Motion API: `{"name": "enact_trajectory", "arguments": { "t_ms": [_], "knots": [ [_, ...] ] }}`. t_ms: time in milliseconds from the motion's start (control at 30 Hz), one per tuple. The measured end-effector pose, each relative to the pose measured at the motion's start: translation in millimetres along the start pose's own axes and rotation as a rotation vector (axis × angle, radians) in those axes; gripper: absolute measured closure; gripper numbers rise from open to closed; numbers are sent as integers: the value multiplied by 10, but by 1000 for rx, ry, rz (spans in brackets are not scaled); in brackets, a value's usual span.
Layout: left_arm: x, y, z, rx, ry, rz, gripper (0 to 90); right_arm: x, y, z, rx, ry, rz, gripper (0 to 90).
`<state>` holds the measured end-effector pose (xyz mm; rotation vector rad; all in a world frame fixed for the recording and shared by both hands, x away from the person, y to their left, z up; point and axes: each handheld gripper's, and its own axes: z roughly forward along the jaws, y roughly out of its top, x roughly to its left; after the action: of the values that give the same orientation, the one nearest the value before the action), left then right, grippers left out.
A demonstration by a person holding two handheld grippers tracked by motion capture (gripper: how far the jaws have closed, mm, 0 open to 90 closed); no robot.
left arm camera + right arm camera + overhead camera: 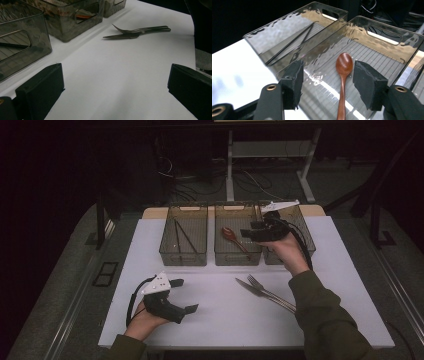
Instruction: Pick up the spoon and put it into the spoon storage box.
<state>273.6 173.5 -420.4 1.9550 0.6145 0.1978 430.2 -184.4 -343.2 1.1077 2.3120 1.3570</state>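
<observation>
The right gripper (252, 231) hangs over the middle bin (237, 257) of three clear bins at the far side of the white worktop (220, 320), with its jaws apart and nothing between them. In the right gripper view the wooden spoon (342, 82) lies flat on the ribbed floor of that bin (384, 31), below the gap between the jaws and a little nearer the right-hand one, its bowl pointing away from the gripper and its handle running back under it; the jaws are not touching it. Beyond the left-hand jaw stands the neighbouring bin (284, 25), which holds a pair of dark chopsticks (289, 45). The left gripper (182, 295) rests low over the near part of the worktop, held in the person's left hand (145, 322), and its jaws too stand wide apart and bare. Ahead of those jaws, well off across the bare white surface, a metal fork (140, 28) and a knife (125, 36) lie side by side and touching, just beside the person's right forearm (320, 320).
</observation>
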Motion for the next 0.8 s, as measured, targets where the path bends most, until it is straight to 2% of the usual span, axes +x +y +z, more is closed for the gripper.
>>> {"name": "enact_trajectory", "arguments": {
  "t_ms": [367, 800],
  "knots": [
    [-5, -2, 4, 0, -1, -4, 0, 107, -306, -414, -14, 62, -50, 388],
    [-2, -15, -6, 4, 7, -5, 0, 102, -830, -731, -52, 91, -30, 375]
  ]
}}
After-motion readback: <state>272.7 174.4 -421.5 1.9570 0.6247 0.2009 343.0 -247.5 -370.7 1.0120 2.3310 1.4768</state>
